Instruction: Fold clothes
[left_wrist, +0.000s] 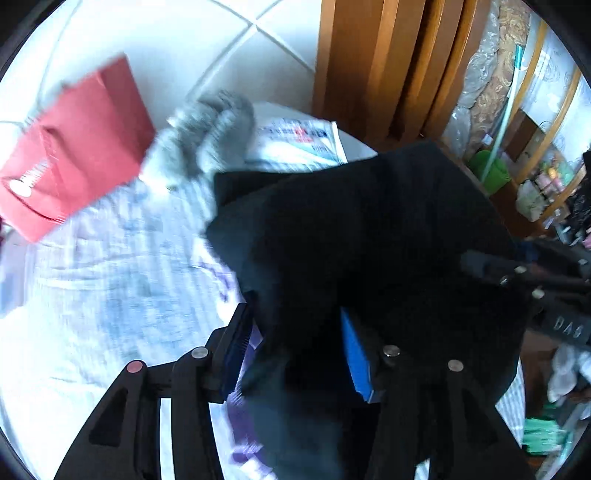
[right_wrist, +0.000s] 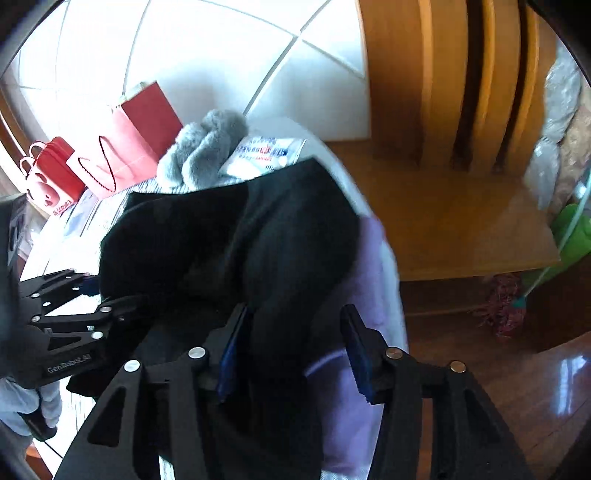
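A black garment (left_wrist: 369, 229) lies bunched on a bed covered by a pale patterned sheet (left_wrist: 110, 277). My left gripper (left_wrist: 295, 350) stands over its near edge with the jaws apart. A fold of the black cloth hangs loose between the blue pads (left_wrist: 354, 354), not pinched. In the right wrist view the same garment (right_wrist: 229, 240) runs between the fingers of my right gripper (right_wrist: 295, 350), which is also open, with lilac cloth showing beside the right pad (right_wrist: 360, 362). Each gripper shows in the other's view: the right one (left_wrist: 535, 280) and the left one (right_wrist: 74, 314).
A red paper bag (left_wrist: 74, 147), a grey fluffy item (left_wrist: 207, 136) and a printed plastic packet (left_wrist: 299, 140) lie at the far side of the bed. A wooden cabinet (right_wrist: 443, 110) stands to the right, with a green bucket (left_wrist: 491, 170) beyond. The bed's edge drops to a wooden floor (right_wrist: 517, 387).
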